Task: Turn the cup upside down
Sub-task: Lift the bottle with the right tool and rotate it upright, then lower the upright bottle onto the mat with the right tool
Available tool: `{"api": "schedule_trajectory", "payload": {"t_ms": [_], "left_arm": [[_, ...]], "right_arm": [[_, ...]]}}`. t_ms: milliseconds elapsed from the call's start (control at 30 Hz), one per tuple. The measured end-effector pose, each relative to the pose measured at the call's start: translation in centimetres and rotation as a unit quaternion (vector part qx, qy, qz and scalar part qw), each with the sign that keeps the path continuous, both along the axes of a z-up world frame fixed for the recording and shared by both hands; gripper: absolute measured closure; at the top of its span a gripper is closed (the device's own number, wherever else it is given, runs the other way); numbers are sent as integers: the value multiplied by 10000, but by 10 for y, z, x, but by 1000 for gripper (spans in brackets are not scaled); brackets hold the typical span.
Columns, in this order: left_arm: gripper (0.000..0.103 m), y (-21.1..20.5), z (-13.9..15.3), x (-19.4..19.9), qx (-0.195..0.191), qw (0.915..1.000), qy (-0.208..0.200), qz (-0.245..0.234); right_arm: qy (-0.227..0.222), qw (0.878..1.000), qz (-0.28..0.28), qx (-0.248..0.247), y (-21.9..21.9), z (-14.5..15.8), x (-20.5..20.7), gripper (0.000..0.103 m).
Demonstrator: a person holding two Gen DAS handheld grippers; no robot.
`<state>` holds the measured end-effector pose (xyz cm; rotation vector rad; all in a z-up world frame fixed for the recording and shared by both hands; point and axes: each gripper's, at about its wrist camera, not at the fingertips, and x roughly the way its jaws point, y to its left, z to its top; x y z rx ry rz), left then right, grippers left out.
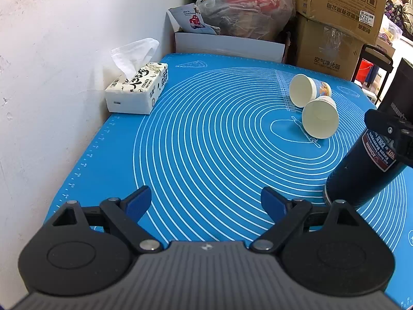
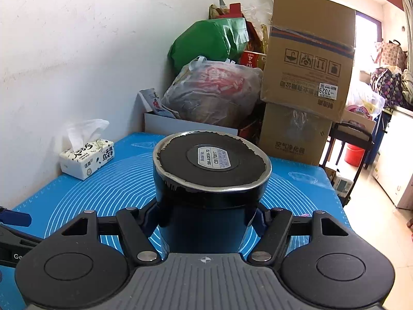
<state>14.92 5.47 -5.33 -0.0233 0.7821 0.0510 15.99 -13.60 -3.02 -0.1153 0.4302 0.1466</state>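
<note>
My right gripper [image 2: 206, 217] is shut on a dark blue metal cup [image 2: 206, 201], a thermos-like tumbler. Its worn base with a round label [image 2: 214, 158] faces the right wrist camera. In the left wrist view the same cup [image 1: 361, 173] hangs tilted at the right edge, its lower end just above the blue mat [image 1: 206, 134], held by the right gripper [image 1: 389, 131]. My left gripper [image 1: 206, 204] is open and empty, low over the mat's near side, apart from the cup.
Two paper cups [image 1: 313, 103] lie on their sides at the mat's far right. A tissue box [image 1: 136, 90] sits by the white wall at left. Cardboard boxes [image 1: 335, 23], a white box and plastic bags [image 1: 245, 2] crowd the far edge.
</note>
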Motion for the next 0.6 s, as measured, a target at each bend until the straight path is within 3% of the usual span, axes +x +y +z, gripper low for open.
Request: {"api": "schedule_trajectory", "payload": {"t_ms": [433,600], "left_arm": [[12,0,-2,-1,-23,10000,1,-25],[12,-1,-3,-1,-24,10000,-4,-32]], "right_arm": [[-39,9998,21,-199,5,0,0,24],[-2,9998,25,-193,5,0,0,23]]}}
